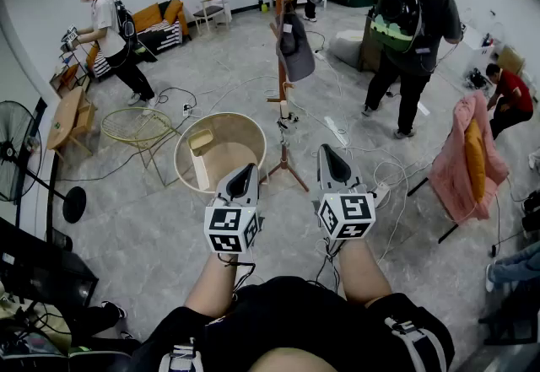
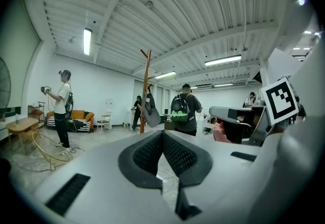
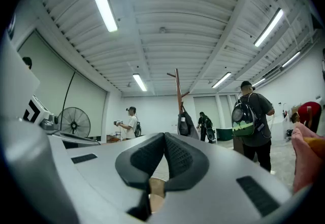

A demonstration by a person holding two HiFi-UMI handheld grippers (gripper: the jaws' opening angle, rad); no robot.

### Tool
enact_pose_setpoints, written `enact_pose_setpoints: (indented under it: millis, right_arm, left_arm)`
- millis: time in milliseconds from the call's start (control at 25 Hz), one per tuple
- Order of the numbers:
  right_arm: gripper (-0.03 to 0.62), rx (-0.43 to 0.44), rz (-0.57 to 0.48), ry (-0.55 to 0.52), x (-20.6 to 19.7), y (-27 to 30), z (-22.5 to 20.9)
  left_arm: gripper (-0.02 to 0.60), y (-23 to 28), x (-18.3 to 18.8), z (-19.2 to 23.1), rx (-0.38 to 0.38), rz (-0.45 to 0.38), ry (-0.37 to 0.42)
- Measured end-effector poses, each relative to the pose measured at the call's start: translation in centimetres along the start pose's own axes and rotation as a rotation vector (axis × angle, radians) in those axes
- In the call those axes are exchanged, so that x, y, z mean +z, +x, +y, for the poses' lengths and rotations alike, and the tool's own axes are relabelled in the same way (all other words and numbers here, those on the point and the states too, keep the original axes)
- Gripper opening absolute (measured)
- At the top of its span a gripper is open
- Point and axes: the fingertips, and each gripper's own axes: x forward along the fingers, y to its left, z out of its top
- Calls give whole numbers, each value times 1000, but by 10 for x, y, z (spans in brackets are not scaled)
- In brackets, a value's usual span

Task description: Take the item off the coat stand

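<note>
A wooden coat stand [image 1: 279, 67] rises ahead of me in the head view, with a dark grey cap [image 1: 295, 47] hanging from one of its pegs. Both grippers are held low in front of my body, well short of the stand. My left gripper [image 1: 244, 174] has its jaws shut with nothing between them, and my right gripper [image 1: 330, 161] is likewise shut and empty. The left gripper view shows the stand [image 2: 145, 91] and the cap [image 2: 151, 110] far off beyond the closed jaws. Past the shut jaws in the right gripper view stand the coat stand [image 3: 178, 101] and the cap [image 3: 185, 124].
A round wooden tub [image 1: 221, 151] and a wire-frame table [image 1: 137, 126] stand left of the stand's base. Cables [image 1: 354, 151] trail over the floor. A person with a backpack [image 1: 409, 41] stands to the right, a pink chair [image 1: 468, 159] further right, another person [image 1: 110, 37] at the left.
</note>
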Motion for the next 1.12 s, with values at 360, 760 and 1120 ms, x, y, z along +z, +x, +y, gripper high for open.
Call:
enact_pose_setpoints:
  millis: [360,760,1120]
  right_arm:
    - [15,24,9,4,-3,-28,-19]
    - [15,27,20,-9,-1,-45,-39]
    - [15,19,10,19,-8,-21,-72]
  left_arm:
    - [17,-5,-13,-34,16,14,-14]
    - [17,6,-10,-65,-3,11,-7]
    - [17,55,-11,-72,-30,3,4]
